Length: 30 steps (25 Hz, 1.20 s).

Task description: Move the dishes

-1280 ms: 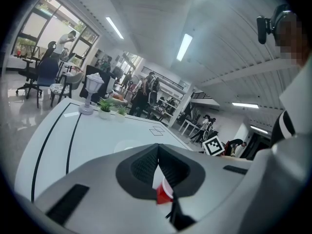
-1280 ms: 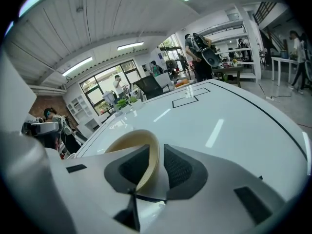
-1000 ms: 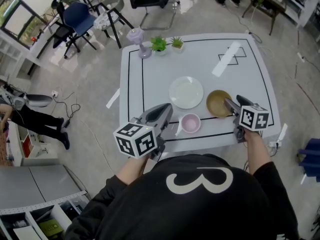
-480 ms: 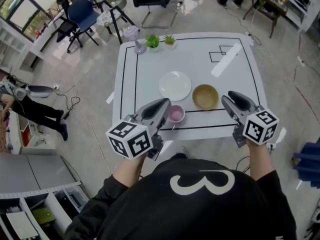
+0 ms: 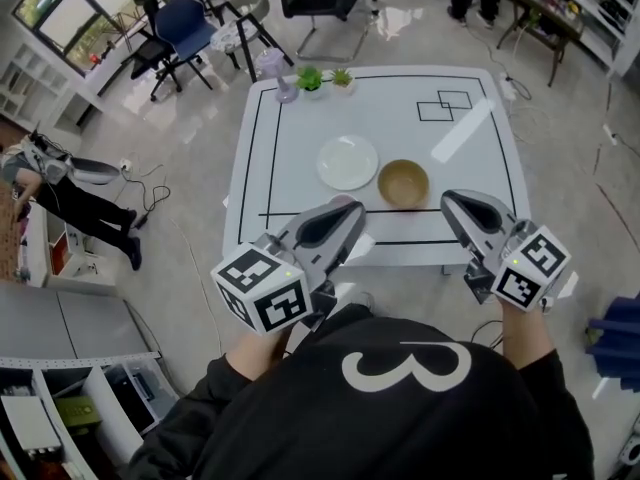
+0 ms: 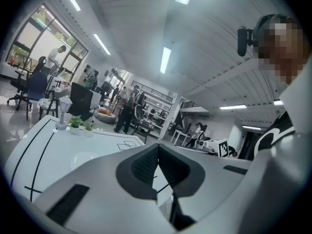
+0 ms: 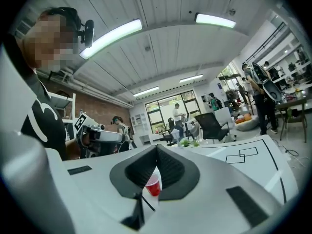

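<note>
A white plate (image 5: pixel 348 162) and a tan bowl (image 5: pixel 403 183) sit side by side on the white table (image 5: pixel 300 128). Both grippers hang over the table's near edge, short of the dishes. My left gripper (image 5: pixel 347 210) is shut with nothing in it, and it hides the table just in front of the plate. My right gripper (image 5: pixel 449 202) is also shut and empty, a little right of the bowl and apart from it. In the right gripper view a small pink-red cup (image 7: pixel 152 184) shows below the meeting tips of that gripper (image 7: pixel 157 148).
Two small potted plants (image 5: pixel 312 80) and a pale lamp-like stand (image 5: pixel 273 68) are at the table's far left corner. Tape squares (image 5: pixel 445 105) mark the far right. Black lines border the tabletop. Chairs (image 5: pixel 185 28) stand beyond, and a person (image 5: pixel 70 218) is on the floor at left.
Both grippers have drawn back from the dishes toward the table's near edge. The right one left the tan bowl's rim. The pink cup has gone out of the head view behind the left gripper.
</note>
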### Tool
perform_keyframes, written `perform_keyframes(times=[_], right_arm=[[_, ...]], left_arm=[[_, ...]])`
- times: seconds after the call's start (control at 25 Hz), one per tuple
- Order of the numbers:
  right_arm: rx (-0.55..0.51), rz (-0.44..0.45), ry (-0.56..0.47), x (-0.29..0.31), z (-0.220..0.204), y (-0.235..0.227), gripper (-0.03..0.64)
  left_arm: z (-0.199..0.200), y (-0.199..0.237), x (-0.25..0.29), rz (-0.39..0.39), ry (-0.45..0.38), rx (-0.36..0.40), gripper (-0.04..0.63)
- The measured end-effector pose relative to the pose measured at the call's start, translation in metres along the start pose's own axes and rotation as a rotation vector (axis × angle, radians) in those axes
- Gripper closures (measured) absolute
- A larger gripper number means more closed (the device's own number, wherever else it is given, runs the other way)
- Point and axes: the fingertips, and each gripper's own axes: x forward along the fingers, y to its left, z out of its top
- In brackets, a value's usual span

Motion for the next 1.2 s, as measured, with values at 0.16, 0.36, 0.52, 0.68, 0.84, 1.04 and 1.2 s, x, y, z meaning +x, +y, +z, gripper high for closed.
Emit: perform_keyframes(times=[0.16,0.36,0.52,0.68,0.84,1.04,1.2], right_arm=[[0.001,0.062,-0.036,-0.010,0.009,0.016,0.607],[-0.016,0.108,-0.058,-0.017,0.024,0.030,0.607],[-0.044,0.130,-0.044,-0.018,0.029,0.041,0.607],[-0.120,0.167,-0.024,-0.017,0.035,0.057,0.607],[-0.139,0.166,-0.033,-0.017,0.039,0.058,0.607],[-0.133,0.154,-0.015,-0.011,0.035,0.057,0.607],[-0.120,0.148,-0.003,-0.009,0.035,0.057,0.607]], left_arm=[[0.000,-0.021,0.000,-0.023,-0.017,0.034,0.592],[0.002,-0.038,0.000,-0.042,-0.021,0.073,0.592],[0.008,-0.048,0.000,-0.059,-0.039,0.103,0.592],[0.012,-0.053,-0.001,-0.066,-0.054,0.129,0.592],[0.013,-0.056,-0.001,-0.077,-0.065,0.139,0.592],[0.015,-0.054,-0.002,-0.079,-0.071,0.143,0.592],[0.016,-0.054,-0.003,-0.079,-0.070,0.134,0.592]])
